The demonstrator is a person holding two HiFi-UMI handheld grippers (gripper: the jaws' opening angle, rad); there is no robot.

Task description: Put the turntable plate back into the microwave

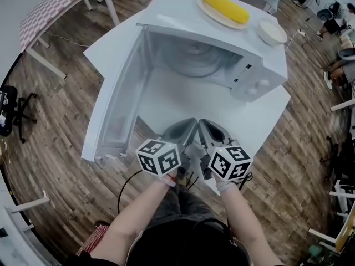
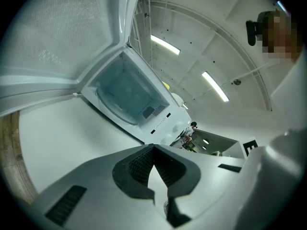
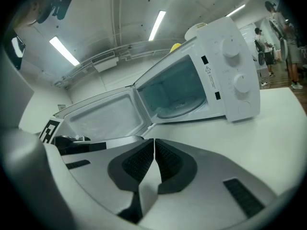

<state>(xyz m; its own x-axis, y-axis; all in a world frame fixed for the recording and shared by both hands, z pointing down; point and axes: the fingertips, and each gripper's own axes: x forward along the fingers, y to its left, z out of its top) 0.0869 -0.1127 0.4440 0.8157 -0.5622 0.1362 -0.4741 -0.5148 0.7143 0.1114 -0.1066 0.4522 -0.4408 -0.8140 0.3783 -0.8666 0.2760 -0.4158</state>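
The left gripper [image 2: 153, 148] and right gripper [image 3: 154, 143] are held closed, empty; the turntable plate [image 1: 195, 61] is seen inside the microwave [image 1: 260, 73].

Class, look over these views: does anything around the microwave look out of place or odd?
Only mildly: a corn cob on a dish and a white bowl sit on top of the microwave, and its door stands wide open. The turntable plate lies flat inside; nothing looks spilled or damaged.

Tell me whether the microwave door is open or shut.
Open. The microwave door stands swung wide at the left of the microwave, and the head view looks straight into the bared cavity.
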